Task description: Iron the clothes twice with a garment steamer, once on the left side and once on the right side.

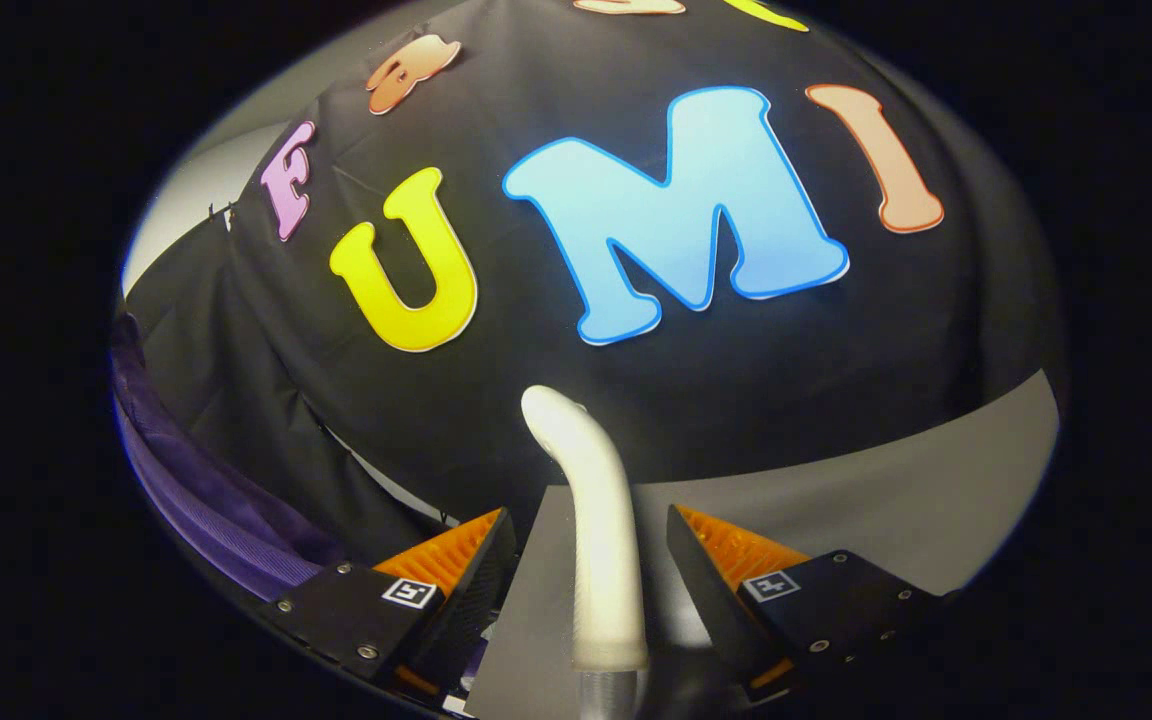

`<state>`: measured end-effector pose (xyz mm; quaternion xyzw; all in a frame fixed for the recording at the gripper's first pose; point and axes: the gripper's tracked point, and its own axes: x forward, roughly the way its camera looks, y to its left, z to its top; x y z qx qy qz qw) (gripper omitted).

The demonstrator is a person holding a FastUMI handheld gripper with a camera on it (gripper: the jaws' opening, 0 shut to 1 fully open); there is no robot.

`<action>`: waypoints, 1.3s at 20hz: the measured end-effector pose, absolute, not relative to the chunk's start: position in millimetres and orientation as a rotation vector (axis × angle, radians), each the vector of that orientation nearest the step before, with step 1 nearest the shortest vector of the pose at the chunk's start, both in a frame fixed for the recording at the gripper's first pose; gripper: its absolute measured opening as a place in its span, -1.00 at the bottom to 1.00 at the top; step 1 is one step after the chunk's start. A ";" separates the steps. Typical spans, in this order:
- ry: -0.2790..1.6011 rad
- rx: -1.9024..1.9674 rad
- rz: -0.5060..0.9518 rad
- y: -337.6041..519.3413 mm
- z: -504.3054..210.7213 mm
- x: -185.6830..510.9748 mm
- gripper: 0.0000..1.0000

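The garment steamer's white handle (601, 540) stands upright between the jaws (591, 570), rising from a grey hose or neck at its lower end and curving over at its top toward the booth wall. The jaws are spread, one finger on either side of the handle, and a visible gap separates each pad from it, so neither presses on it. Each finger carries a small square marker on its upper face. Beneath and ahead of the handle lies a grey desk (896, 500), a bare stretch of it running off to the right. To the left of the fingers, a purple garment (206, 500) hangs or drapes in folds along the side, well apart from the handle. Beyond everything, the black cloth wall (736, 380) closes off the booth.
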<state>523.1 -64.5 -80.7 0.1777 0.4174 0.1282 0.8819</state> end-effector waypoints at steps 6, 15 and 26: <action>1.008 0.497 0.318 -53.2 -101.2 516.4 0.87; 1.070 0.755 0.339 -52.7 -105.8 514.6 -0.14; 0.900 0.720 0.372 -39.2 -55.6 493.7 -0.35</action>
